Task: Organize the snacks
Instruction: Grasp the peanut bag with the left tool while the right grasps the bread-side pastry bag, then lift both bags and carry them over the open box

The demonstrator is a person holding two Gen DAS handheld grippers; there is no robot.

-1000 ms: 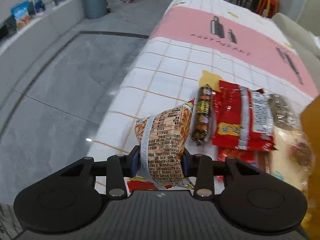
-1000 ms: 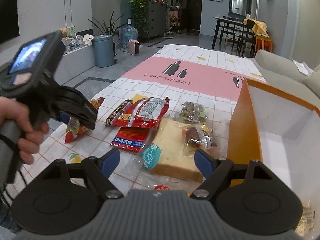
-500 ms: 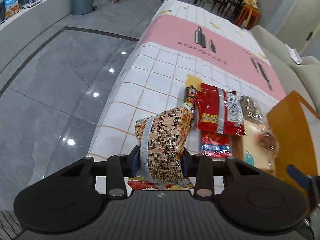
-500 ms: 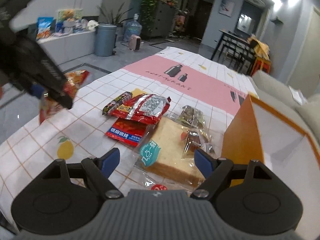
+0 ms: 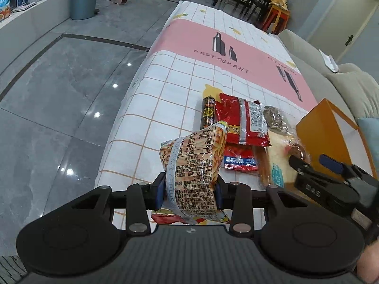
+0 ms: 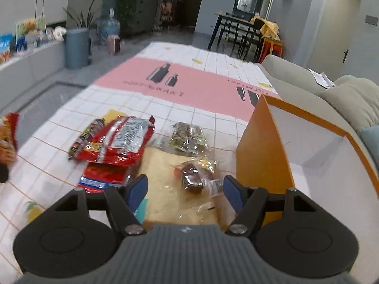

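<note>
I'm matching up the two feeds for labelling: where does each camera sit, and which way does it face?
Left wrist: on the left gripper, angled down the table; fingers clamp a chip bag; right gripper intrudes at right.
Right wrist: on the right gripper, jaws closing over wrapped bread, not yet touching.
Shared: red packet, orange box.

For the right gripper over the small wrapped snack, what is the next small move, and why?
Probably lower the right gripper a little over the small wrapped snack. Its jaws are closing, but the pads stand apart from the wrapper, and the snack lies on the bread beside the orange box.
</note>
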